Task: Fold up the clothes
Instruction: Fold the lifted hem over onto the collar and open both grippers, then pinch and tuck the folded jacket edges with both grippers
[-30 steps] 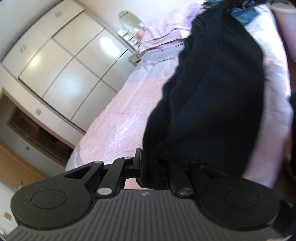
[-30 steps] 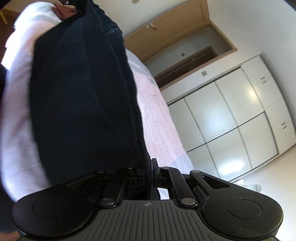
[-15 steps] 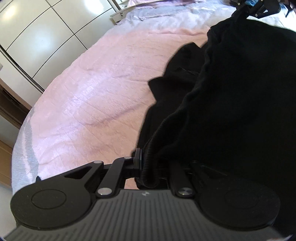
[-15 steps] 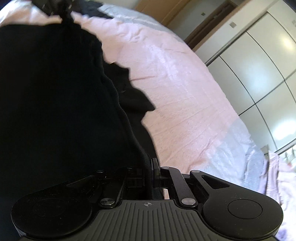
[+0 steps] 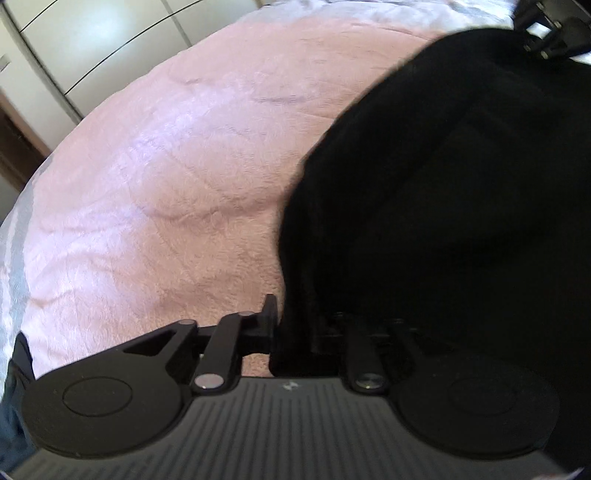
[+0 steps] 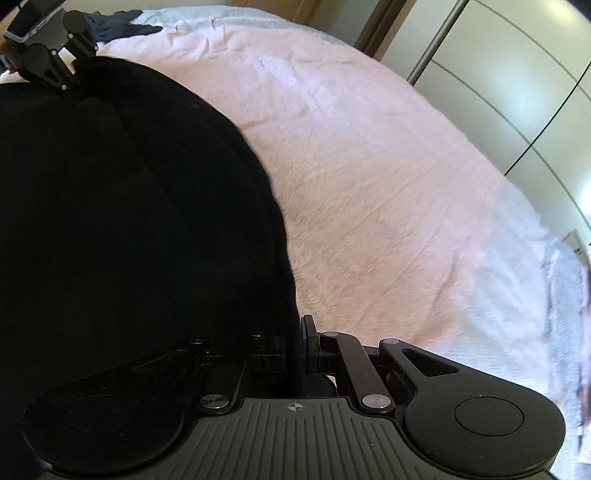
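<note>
Compared with half a second ago, the black knit garment (image 5: 443, 203) hangs lower and closer to the bed: the dangling flap that showed against the bedspread beside its edge is gone, and the fabric edge now runs as one smooth curve. A second ago the garment was held high, with the wardrobe and far wall filling the views; now both cameras look down on the bed.

The surface is a wide bed covered by a pale pink, slightly crinkled fleecy bedspread (image 5: 177, 192), with a grey-white striped band (image 6: 517, 280) at its margin. Glossy white wardrobe doors (image 6: 517, 85) with dark seams stand beyond the bed, and a brown wooden door frame (image 5: 18, 147) shows at the edge of the left view. A small heap of dark blue cloth (image 6: 114, 24) lies at the far end of the bed.

The left gripper (image 5: 291, 325) is clenched on the garment's edge, the cloth bunched between its fingers and draping over its right side. The right gripper (image 6: 299, 347) is likewise pinched on the opposite edge, a thin fold of cloth passing between its fingers. Each gripper appears small in the other's view at the garment's far corner, so the cloth is stretched between them above the bedspread.
</note>
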### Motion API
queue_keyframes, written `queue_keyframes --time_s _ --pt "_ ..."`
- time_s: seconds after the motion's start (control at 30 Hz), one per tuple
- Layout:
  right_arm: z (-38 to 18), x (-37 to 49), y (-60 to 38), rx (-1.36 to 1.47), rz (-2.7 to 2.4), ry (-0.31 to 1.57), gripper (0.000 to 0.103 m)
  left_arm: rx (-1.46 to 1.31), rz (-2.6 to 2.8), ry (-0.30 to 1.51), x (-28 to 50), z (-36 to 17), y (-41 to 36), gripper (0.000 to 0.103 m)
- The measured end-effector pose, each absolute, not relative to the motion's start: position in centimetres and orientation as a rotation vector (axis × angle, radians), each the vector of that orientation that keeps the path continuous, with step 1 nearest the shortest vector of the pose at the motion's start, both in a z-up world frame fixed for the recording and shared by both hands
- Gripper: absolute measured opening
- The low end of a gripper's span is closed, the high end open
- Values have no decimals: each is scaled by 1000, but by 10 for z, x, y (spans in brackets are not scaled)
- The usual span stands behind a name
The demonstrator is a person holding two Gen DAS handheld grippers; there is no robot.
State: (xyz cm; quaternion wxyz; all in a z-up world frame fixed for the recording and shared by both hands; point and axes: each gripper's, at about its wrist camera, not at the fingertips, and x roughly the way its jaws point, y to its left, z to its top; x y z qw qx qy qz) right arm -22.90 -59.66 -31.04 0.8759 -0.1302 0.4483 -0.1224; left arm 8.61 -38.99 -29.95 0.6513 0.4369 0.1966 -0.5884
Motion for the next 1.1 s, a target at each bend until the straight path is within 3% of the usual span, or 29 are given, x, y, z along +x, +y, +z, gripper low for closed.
queue_keyframes --time_s 0.17,0.23,0.43,0.6,0.7,0.83,0.97,1.1 --pt "-300 -243 -600 -179 -327 869 29 921 -1303 471 91 -285 -374 28" --pt "-283 -250 -609 -108 -372 825 50 902 -1292 471 88 -277 -364 28" --pt "-237 -295 -624 99 -642 699 53 842 -1261 470 80 -253 -333 27" --pt "-200 -344 -596 371 -555 593 53 754 -1298 529 59 -232 -274 28" --pt "-190 -379 -570 476 -499 594 56 672 -1311 601 51 -223 -232 34" --pt "-194 -406 -542 565 -482 579 63 581 -1315 691 45 -216 -183 40" --pt "-214 -425 -534 656 -464 568 63 437 -1343 797 50 -215 -145 49" --pt "-227 -436 -524 721 -444 536 63 359 -1367 884 54 -226 -135 51"
